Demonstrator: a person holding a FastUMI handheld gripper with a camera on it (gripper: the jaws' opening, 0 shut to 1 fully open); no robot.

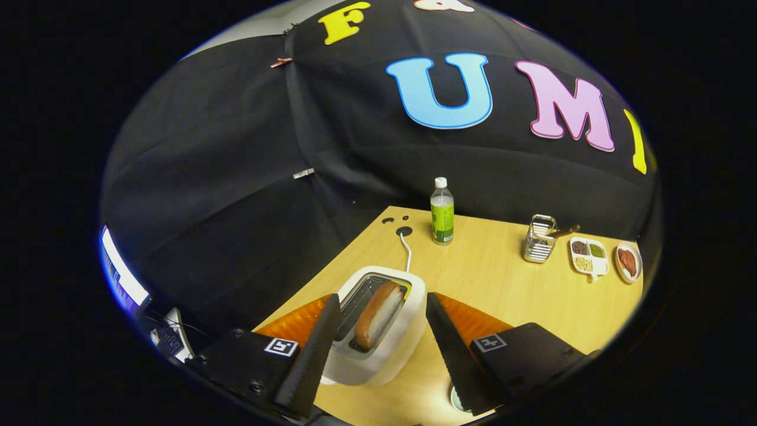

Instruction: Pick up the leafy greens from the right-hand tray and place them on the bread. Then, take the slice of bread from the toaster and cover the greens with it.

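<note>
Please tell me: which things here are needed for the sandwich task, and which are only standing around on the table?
For the task: toaster; bread slice standing in its slot; gripper, open, fingers either side of the toaster.

Just standing about: bottle, wire rack, divided dish, small plate, table.

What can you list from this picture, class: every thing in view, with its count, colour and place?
Toaster: one, white, on the table between the fingers.
Bread slice: one, brown crust, standing in the toaster slot.
Cable: one, white, from the toaster to a hole in the table.
Bottle: one, green label, white cap, beyond the toaster.
Wire rack: one, metal, right of the bottle.
Divided dish: one, white, right of the rack.
Small plate: one, holding something reddish, farthest right.
Table: one, light wood.
Gripper: one, black fingers, open, either side of the toaster.
</note>
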